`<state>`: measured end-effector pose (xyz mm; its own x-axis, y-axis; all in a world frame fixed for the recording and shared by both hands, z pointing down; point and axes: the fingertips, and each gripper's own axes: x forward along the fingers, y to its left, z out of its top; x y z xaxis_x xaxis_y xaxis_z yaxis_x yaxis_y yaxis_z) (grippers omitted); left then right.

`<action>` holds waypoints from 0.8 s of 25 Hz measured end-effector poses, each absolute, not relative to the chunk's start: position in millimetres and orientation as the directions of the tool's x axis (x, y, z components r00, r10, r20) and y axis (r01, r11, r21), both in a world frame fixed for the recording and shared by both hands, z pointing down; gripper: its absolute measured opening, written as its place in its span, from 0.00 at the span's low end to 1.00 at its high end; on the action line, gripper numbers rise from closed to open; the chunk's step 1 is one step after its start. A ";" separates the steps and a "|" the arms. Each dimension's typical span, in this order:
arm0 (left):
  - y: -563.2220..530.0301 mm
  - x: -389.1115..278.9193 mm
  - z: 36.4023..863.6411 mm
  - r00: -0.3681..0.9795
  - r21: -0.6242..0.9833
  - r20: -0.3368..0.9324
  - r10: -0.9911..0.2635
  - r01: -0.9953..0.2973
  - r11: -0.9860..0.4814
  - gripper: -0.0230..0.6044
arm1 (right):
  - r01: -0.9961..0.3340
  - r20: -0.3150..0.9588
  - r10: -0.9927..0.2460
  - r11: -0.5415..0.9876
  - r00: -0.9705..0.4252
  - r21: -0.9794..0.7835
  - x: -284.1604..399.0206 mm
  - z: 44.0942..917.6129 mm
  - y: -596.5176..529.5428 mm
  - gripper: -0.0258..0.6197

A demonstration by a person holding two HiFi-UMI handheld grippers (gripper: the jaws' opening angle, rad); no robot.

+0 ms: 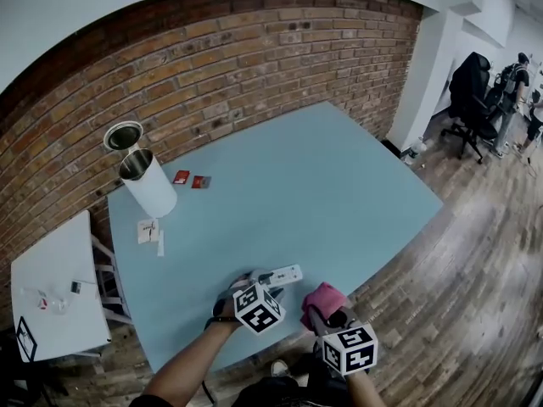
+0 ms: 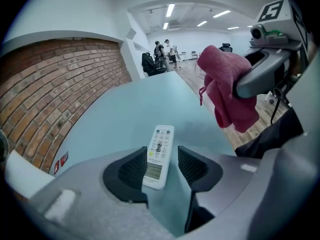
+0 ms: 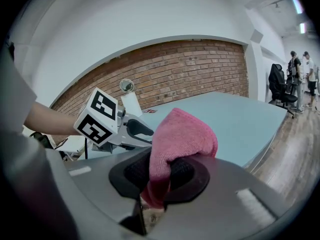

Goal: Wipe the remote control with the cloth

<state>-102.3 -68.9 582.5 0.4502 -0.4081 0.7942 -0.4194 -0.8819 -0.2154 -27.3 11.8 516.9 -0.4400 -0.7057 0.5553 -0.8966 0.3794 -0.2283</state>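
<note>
A white remote control (image 1: 282,275) (image 2: 159,153) lies flat on the light blue table (image 1: 339,168) near its front edge. My left gripper (image 1: 271,287) (image 2: 163,167) is open around the remote's near end: the remote sits close to the left pad, with a gap on the right side. Just to the right, my right gripper (image 1: 327,315) (image 3: 160,176) is shut on a pink cloth (image 1: 323,298) (image 3: 182,139) (image 2: 225,91), which bunches up above its jaws. The cloth hangs in the air beside the remote, apart from it.
A white cylinder (image 1: 149,181) with a round lid (image 1: 124,135) behind it stands at the table's far left, next to small red cards (image 1: 191,179) and paper slips (image 1: 150,231). A white side table (image 1: 51,287) is left of the table. An office chair (image 1: 472,91) and people are far right.
</note>
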 end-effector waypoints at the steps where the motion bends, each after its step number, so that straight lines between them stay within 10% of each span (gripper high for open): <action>1: -72.1 -100.7 586.5 0.445 -0.212 0.806 -0.389 -0.397 -0.893 0.36 | -0.898 0.555 -0.707 0.375 -0.438 -0.231 -25.1 518.4 8.7 0.14; 20: -87.8 -86.2 641.6 0.216 -0.009 0.975 -0.052 -0.196 -0.981 0.47 | -0.861 0.502 -0.700 0.423 -0.508 -0.282 31.2 512.6 -82.1 0.14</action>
<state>-86.2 -87.8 641.6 0.2159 -0.0525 0.9750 -0.1963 -0.9805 -0.0093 31.2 -82.1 512.6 -0.5079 -0.7001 0.5019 -0.8613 0.4227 -0.2819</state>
